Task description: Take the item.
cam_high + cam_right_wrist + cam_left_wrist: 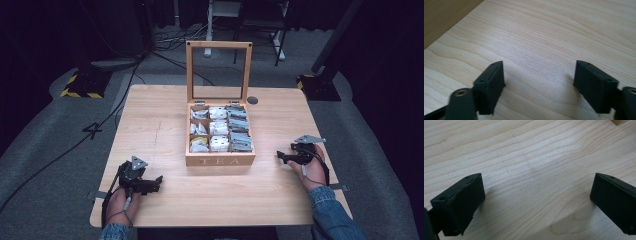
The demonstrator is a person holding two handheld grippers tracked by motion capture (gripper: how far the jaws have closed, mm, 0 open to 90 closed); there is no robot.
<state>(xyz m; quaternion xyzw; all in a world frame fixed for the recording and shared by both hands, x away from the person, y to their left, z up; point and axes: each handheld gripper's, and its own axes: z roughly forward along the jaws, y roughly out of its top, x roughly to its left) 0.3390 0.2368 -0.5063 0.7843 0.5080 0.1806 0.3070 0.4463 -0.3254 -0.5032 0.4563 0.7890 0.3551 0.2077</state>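
Item: wooden tea box [220, 159], lid upright, packets in its compartments, mid-table toward the far edge; our left gripper [152, 184] and right gripper [283, 156] rest near the front corners, jaws apart and empty, so we judge a slow, level approach best.

Pale, smooth, grained wood tabletop [529, 157]; darker wooden tea box [220, 159] with glass lid; matt black jaws.
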